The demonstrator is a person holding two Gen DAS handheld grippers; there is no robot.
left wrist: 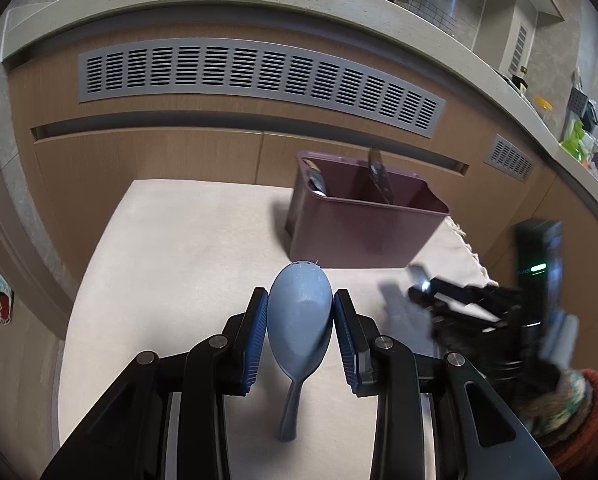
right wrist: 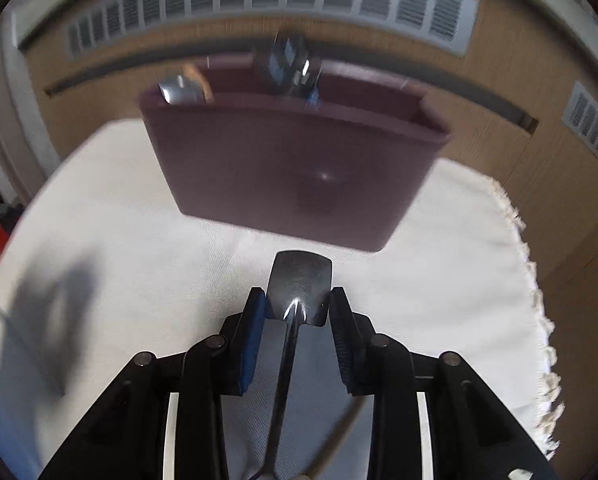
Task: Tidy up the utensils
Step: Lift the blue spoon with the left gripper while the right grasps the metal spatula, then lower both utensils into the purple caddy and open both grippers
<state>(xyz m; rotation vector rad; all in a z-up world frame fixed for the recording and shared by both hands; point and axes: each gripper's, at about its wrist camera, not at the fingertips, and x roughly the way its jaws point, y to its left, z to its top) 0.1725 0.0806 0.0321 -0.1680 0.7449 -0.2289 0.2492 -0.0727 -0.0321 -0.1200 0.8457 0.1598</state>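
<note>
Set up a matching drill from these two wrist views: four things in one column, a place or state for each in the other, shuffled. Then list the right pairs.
Things
1. blue spoon
2. metal spatula
3. purple utensil bin
4. white cloth

Places or states
A. spread over the table
B. between the pads of the left tool
C. stands on the cloth, utensils inside
D. between the pads of the right tool

Pairs: 1-B, 2-D, 3-C, 4-A

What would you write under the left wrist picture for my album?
Left hand-held gripper holds a blue spoon by its bowl above the white cloth, facing the purple utensil bin.
</note>
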